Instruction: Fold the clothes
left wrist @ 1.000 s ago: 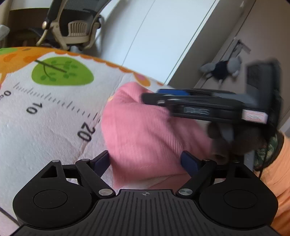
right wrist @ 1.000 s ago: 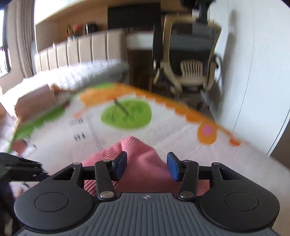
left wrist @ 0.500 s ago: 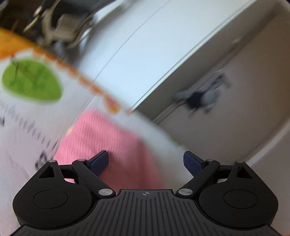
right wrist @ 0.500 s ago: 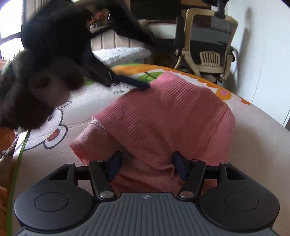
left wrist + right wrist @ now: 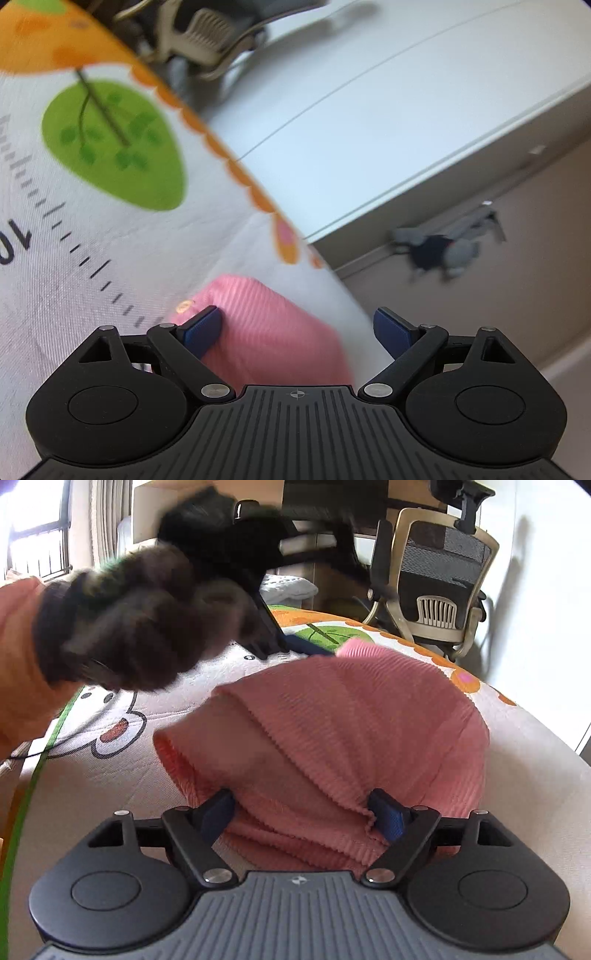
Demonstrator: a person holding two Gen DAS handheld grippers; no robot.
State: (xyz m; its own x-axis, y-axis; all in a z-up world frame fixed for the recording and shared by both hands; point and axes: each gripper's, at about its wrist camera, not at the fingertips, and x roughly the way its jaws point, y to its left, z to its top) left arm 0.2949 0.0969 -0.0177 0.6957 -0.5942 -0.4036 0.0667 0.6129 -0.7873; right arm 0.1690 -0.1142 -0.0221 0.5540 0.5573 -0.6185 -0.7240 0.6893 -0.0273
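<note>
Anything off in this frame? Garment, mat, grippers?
Nothing damaged or spilled. The pink garment sits in a bunched, uneven mound on the printed mat, edges not squared. Both the left gripper and the right gripper are open.

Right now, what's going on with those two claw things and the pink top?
Left gripper open, over pink garment's far corner. Right gripper open at its near edge. Garment bunched on printed mat, not gripped. Nothing in the way.

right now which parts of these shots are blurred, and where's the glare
Right wrist view: gloved hand and left gripper smeared by motion, window blown out, pink garment sharp. Left wrist view: mat and toy softly blurred.
</note>
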